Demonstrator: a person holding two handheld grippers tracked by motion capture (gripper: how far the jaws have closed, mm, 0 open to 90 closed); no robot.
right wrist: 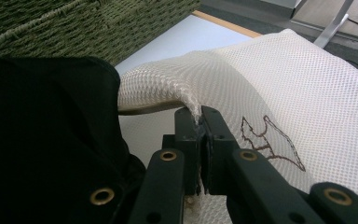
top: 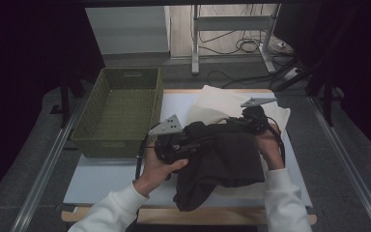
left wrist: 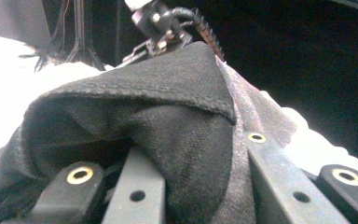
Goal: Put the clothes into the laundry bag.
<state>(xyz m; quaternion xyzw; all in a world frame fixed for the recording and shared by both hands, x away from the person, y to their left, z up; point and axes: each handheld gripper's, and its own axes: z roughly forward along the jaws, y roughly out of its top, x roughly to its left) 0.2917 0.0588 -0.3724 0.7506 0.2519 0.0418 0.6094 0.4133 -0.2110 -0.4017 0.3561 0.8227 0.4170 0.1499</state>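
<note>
Stuffing a dark garment point(top: 222, 154) into a mesh bag point(right wrist: 279, 84)
Right claw point(right wrist: 200, 122) pinches the bag's limp rim; left claw point(left wrist: 193, 154) clamps soft, floppy cloth — best gripped at bunched folds.

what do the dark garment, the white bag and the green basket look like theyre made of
Dark garment: matte knit fabric, perhaps cotton; stitched hem and soft folds show.
White bag: fine synthetic-looking mesh with a regular grid of tiny holes and a brown printed outline.
Green basket: woven cord or fibre with a plaited, matte texture; the exact material is unclear.
</note>
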